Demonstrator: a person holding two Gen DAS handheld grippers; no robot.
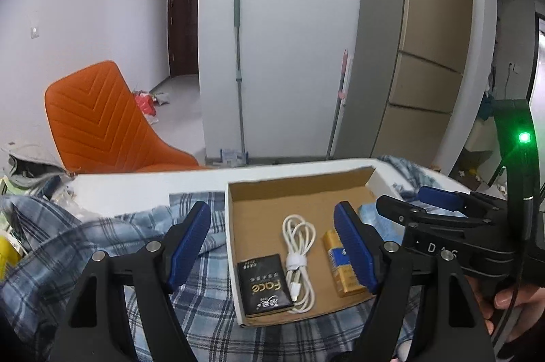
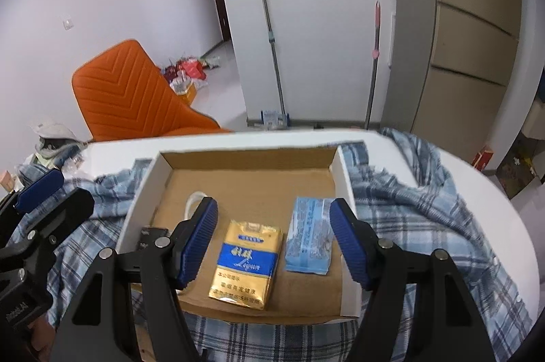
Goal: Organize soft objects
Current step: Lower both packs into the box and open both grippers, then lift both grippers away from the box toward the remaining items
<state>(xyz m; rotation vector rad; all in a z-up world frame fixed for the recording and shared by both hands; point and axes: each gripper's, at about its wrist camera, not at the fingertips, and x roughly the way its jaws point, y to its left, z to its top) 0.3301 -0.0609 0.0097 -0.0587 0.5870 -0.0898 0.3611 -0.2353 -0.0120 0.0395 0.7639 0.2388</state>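
Box [image 2: 344,178] on the plaid cloth [image 2: 408,208] over the bench holds 4 items: black pack [image 1: 264,288], white cable [image 1: 298,259], gold pack [image 2: 247,263], blue tissue pack [image 2: 310,236]. Left gripper [image 1: 272,246] and right gripper [image 2: 274,239] hover above it, jaws released, empty. Placing looks finished; next likely means picking another soft item.

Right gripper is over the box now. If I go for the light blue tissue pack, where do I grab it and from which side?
Grip the light blue tissue pack across its long side edges at mid-length, coming from above. It lies flat on the box floor, and the gold packet lies apart on its left. The right gripper is open.
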